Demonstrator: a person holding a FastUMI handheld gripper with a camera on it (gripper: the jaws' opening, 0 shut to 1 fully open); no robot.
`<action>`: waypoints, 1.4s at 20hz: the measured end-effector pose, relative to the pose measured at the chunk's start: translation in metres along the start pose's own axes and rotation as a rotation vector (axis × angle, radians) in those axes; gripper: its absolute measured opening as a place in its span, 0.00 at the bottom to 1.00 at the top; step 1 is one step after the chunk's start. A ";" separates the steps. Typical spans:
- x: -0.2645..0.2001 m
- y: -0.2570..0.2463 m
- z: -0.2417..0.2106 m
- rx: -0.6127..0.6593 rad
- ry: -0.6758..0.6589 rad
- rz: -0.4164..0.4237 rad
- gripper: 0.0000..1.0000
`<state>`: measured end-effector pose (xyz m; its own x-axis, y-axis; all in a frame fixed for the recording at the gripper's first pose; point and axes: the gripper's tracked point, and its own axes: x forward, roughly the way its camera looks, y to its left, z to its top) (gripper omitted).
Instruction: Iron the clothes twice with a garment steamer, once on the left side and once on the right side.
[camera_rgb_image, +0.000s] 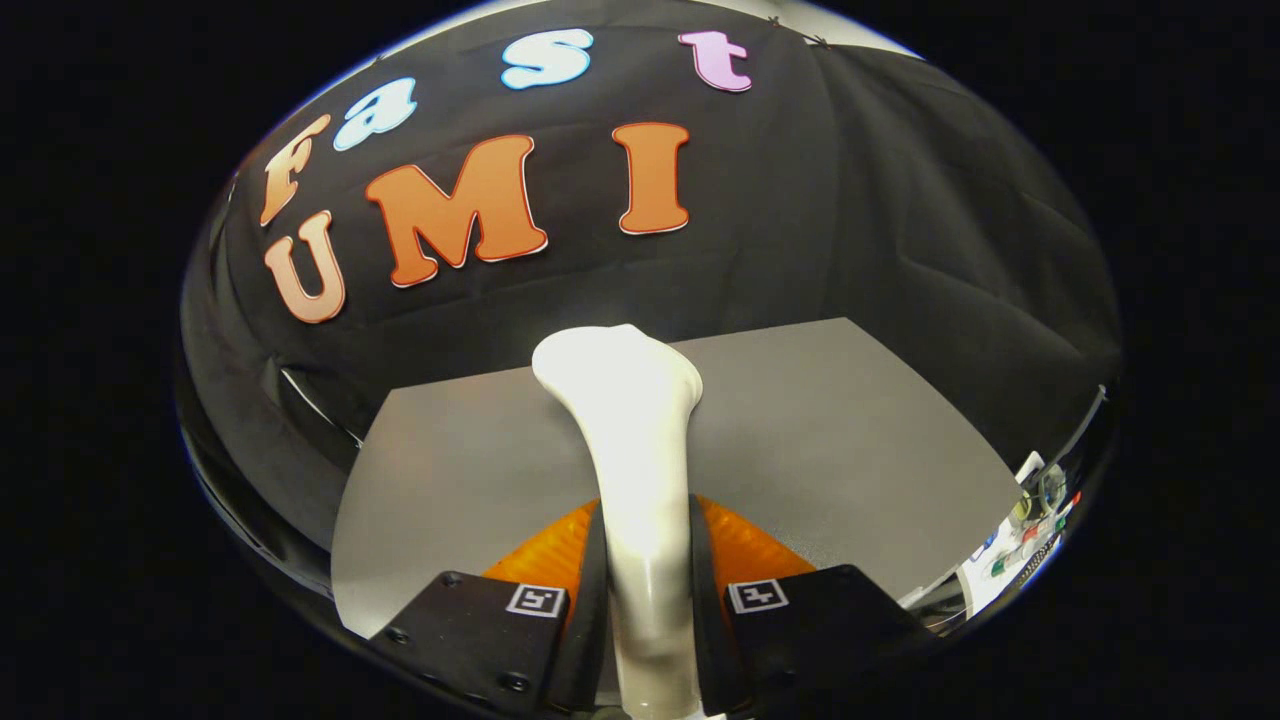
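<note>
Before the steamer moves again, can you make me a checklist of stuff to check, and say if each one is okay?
1. Gripper holding the white plastic garment steamer: ok, both fingers press its handle.
2. Steamer head pointing forward beyond the fingers: ok.
3. Grey flat table under the steamer: ok.
4. Clothes lying ready ahead: cannot tell.
5. Steam coming out: cannot tell.
6. Black cloth wall apart from the steamer head: ok.

The garment steamer (630, 440) looks like smooth, glossy plastic, clamped between both fingers (590, 590) of the gripper (645, 600). The desk (830, 430) at 12 o'clock beyond them is matt and finely textured; the wall (900, 200) is creased cloth.
</note>
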<state>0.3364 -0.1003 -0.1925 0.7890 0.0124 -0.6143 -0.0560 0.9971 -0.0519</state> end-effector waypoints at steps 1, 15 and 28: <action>-0.006 0.002 0.005 0.011 -0.018 0.014 0.45; -0.136 0.030 0.024 0.033 -0.236 0.158 0.45; -0.225 0.153 0.020 -0.042 -0.340 0.270 0.45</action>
<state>0.1620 0.0512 -0.0467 0.8989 0.3036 -0.3161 -0.3076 0.9507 0.0384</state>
